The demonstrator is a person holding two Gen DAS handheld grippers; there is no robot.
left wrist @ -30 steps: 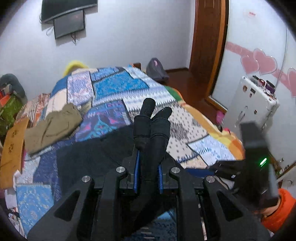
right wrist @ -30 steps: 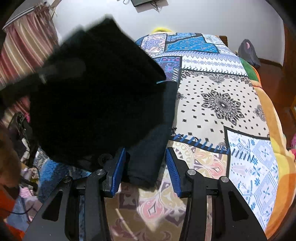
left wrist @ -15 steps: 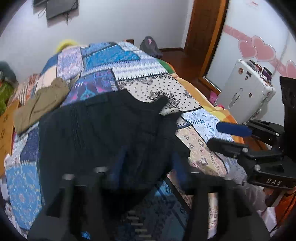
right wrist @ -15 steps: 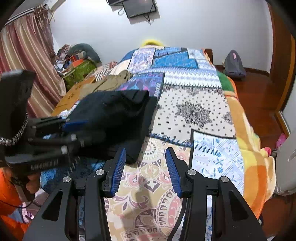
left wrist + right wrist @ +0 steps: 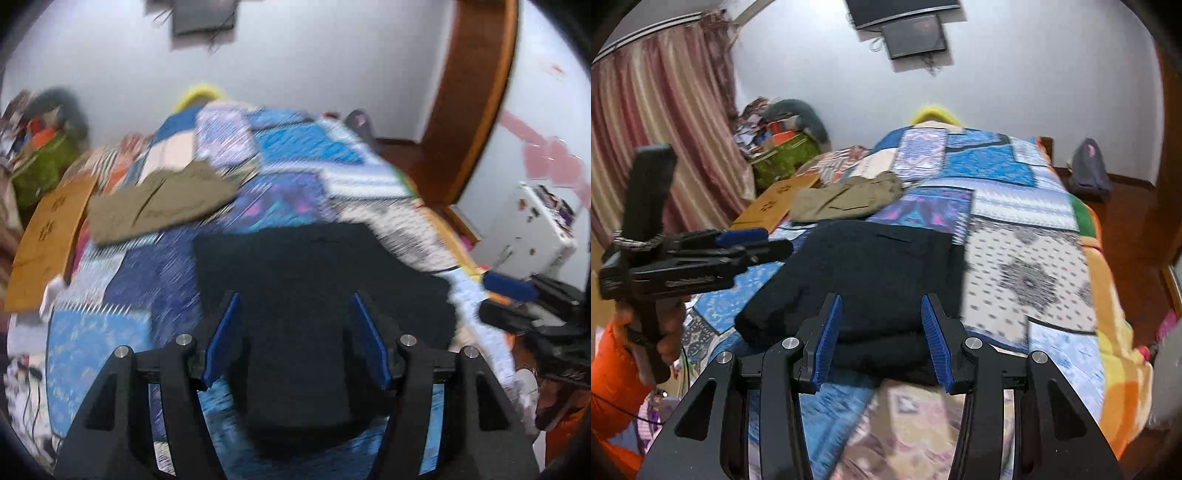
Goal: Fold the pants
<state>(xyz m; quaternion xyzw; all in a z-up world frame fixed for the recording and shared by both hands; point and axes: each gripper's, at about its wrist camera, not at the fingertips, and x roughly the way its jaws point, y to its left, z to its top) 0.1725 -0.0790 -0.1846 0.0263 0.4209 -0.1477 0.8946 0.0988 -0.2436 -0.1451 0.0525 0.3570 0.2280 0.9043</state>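
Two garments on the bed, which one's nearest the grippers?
The black pants, folded right in front of both open grippers. The khaki garment lies farther up the bed, beside the cardboard.

black pants [image 5: 871, 273] | folded, flat | on patchwork bedspread [image 5: 1027, 251]

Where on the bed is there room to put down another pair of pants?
The best bare patch is the dotted white quilt right of the black pants, out to the orange edge. The blue patches beyond are bare too. The left side is crowded: khaki pants, cardboard and the left gripper.
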